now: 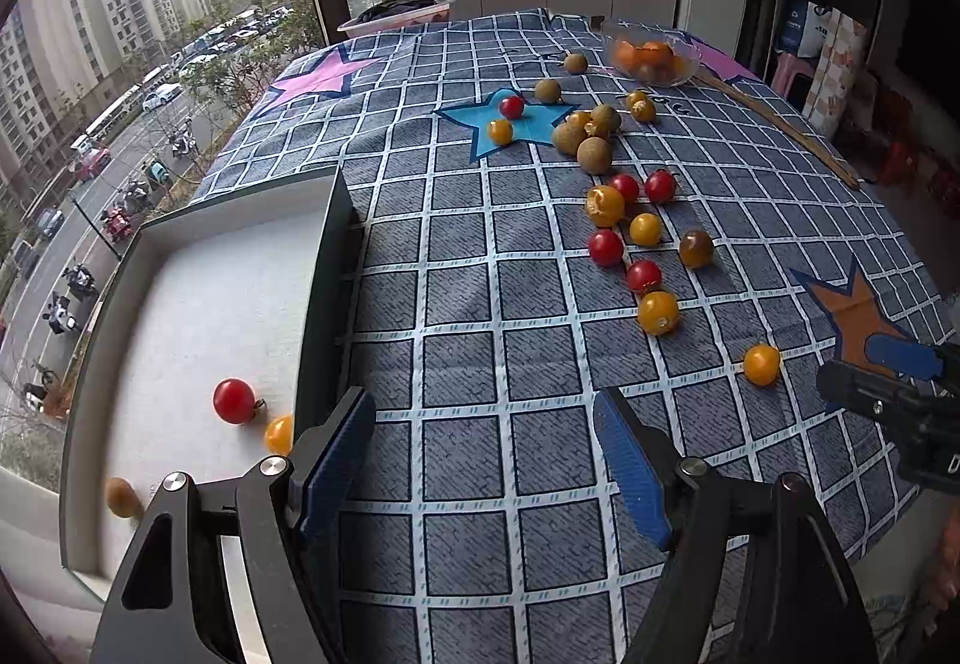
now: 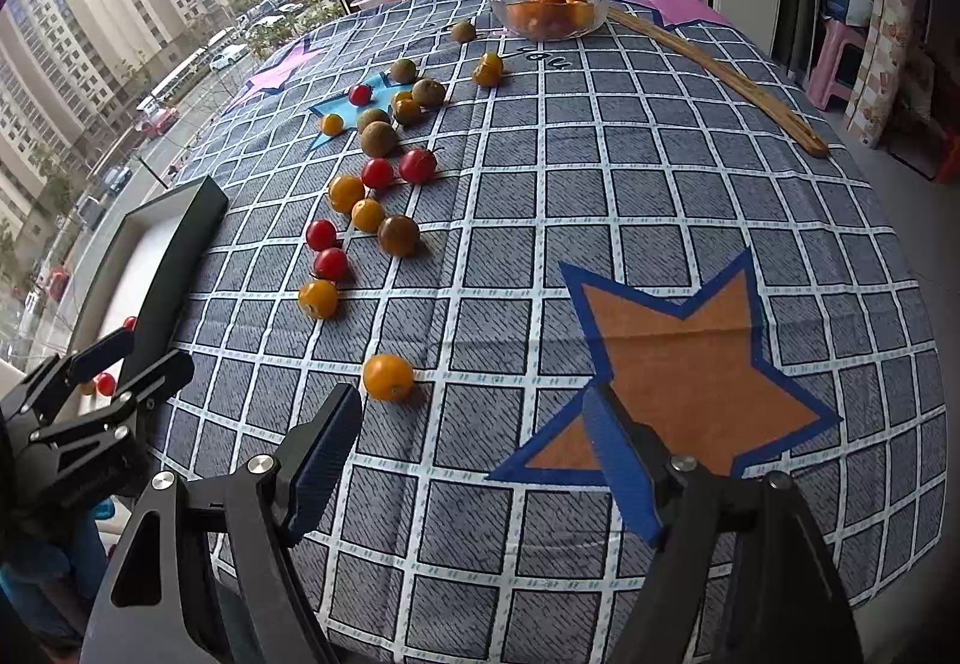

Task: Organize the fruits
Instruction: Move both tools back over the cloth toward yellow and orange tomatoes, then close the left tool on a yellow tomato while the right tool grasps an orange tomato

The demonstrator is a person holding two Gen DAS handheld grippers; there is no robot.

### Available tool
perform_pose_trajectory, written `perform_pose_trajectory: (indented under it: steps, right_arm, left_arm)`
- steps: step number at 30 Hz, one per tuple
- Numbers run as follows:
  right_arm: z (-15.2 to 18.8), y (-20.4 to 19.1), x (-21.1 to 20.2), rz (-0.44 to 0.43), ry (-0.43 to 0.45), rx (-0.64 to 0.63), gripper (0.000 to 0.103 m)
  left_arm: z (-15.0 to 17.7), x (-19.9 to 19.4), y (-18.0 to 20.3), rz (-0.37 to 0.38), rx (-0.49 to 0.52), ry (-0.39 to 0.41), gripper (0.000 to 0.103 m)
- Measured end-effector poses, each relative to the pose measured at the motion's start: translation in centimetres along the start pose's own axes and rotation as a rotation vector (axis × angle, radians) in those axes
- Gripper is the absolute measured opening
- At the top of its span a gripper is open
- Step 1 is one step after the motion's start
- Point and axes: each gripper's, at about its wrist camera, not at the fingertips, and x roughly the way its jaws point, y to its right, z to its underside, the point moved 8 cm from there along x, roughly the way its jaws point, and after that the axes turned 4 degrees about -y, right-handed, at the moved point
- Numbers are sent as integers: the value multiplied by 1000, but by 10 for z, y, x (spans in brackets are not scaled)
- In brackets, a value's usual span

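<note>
We see a desk covered by a grey checked cloth with coloured stars, stretching away from both cameras. At its left edge, by the window, sits a shallow white tray with a dark rim; inside it lie a red cherry tomato, a yellow one against the near wall, and a brownish fruit towards the near corner.

At the far end stands a glass bowl holding orange fruit, with a long wooden stick just beside it, running along the right side.

Our left hand-held gripper hangs over bare cloth just right of the tray wall, its blue-padded jaws spread wide with nothing between them. Our right hand-held gripper is likewise wide open and empty, its right finger over the orange star.

The scattered fruit lies in a loose band ahead of both grippers, red and yellow tomatoes nearer, brown round fruits further back around the blue star. Nearest is a lone yellow tomato, just ahead of the right gripper's left fingertip and apart from it; from the left wrist view it sits well to the right.
</note>
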Motion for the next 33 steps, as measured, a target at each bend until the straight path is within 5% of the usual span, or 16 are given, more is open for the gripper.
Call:
perform_pose_trajectory:
  steps: [13,18,25,29,33]
  right_arm:
    - [21,-15,5,11,41,-112,79]
    - [17,-19,13,-8,44,-112,69]
    - [11,-31,22,-13,58,-144,57]
    - [5,-35,26,-7,70,-154,52]
    - [0,-38,29,-6,69,-150,35]
  left_arm:
    - [-22,37,55,58,74,-42,76]
    - [-25,49,61,52,73,-60,76]
    - [-30,52,61,75,50,-63,52]
    - [-31,52,64,86,62,-64,28]
    - [-29,50,61,90,58,-65,22]
